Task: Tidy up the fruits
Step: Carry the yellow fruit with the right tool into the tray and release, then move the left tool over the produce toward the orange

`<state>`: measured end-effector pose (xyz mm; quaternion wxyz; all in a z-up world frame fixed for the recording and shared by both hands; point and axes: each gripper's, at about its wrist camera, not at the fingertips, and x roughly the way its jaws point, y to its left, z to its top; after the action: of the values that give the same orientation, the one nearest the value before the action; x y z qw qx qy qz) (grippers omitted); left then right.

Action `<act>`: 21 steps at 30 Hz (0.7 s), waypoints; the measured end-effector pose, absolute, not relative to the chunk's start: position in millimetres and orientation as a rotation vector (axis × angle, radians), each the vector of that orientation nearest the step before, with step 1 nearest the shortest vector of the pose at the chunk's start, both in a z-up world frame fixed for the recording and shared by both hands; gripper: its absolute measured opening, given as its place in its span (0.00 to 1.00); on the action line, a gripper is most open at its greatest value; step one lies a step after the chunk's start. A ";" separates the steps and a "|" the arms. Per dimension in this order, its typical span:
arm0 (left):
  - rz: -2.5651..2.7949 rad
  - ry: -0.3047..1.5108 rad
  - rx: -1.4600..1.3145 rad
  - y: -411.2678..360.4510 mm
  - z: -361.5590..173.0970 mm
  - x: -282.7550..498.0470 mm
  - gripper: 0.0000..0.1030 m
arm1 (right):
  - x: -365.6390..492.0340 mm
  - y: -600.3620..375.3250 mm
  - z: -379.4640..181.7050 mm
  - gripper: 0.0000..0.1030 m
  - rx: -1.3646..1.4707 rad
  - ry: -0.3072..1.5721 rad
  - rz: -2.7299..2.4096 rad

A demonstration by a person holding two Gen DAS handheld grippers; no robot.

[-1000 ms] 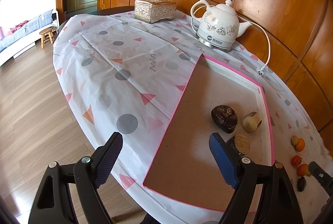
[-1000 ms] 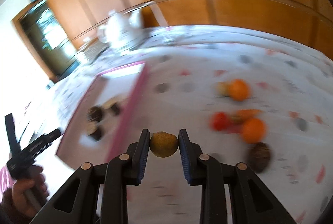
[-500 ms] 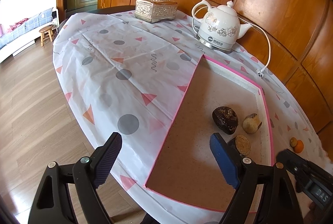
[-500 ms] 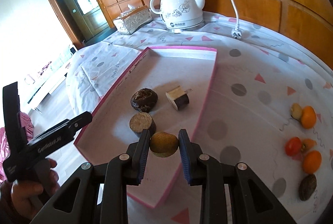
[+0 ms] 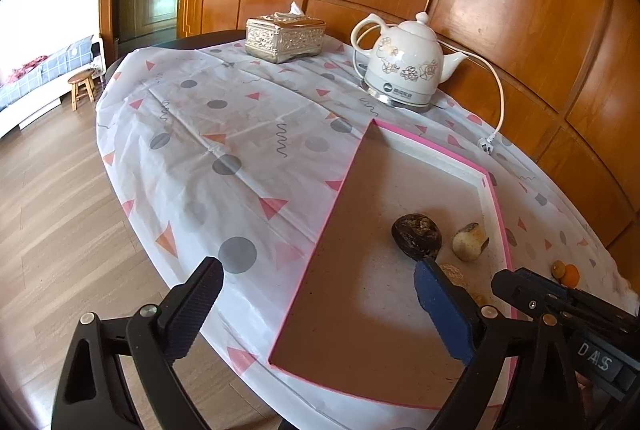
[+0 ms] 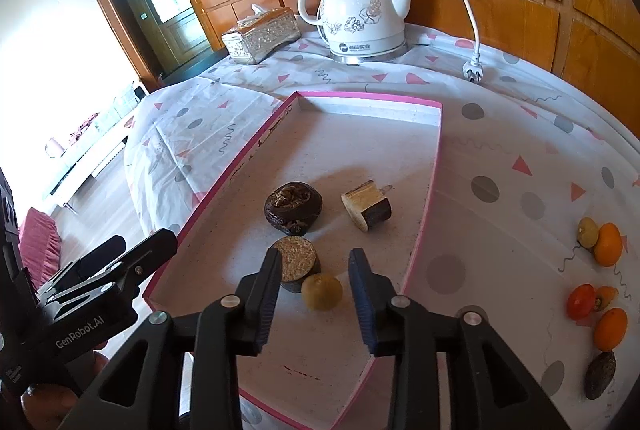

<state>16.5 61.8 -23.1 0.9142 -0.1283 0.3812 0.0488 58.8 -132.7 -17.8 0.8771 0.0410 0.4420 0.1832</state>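
Observation:
A pink-edged tray (image 6: pixel 434 166) lies on the table, also in the left wrist view (image 5: pixel 320 234). In it are a dark wrinkled fruit (image 6: pixel 293 207), a cut pale piece (image 6: pixel 367 205), a round brown disc (image 6: pixel 297 262) and a small yellow-green fruit (image 6: pixel 322 291). My right gripper (image 6: pixel 314 280) is open just above the yellow-green fruit, fingers apart on either side. My left gripper (image 5: pixel 316 304) is open and empty over the tray's near left edge. Several loose fruits lie right of the tray: two oranges (image 6: pixel 608 244), a red tomato (image 6: pixel 581 301) and a dark fruit (image 6: pixel 600 374).
A white electric kettle (image 6: pixel 360 18) with its cord and plug (image 6: pixel 474 70) stands behind the tray. A silver tissue box (image 6: pixel 260 34) sits at the back left. The patterned cloth (image 5: pixel 224 134) covers the round table; wooden floor lies left of its edge.
My right gripper carried the yellow-green fruit from the cloth over the tray, then opened and let it go beside the brown disc. The left gripper stayed almost still.

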 end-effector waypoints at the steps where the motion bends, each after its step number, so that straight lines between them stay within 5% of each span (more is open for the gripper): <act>1: 0.099 0.782 -0.262 61.3 -22.5 16.2 0.94 | 57.5 -133.5 -17.3 0.36 0.086 0.919 0.377; 21: -0.061 0.749 -0.144 21.8 -7.8 8.8 0.96 | 12.4 -211.6 -16.7 0.50 0.157 0.868 0.123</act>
<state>8.8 21.8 -7.8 0.9277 -0.0702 0.3655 -0.0297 12.4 -211.6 -16.7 0.9025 0.0759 0.4197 0.0596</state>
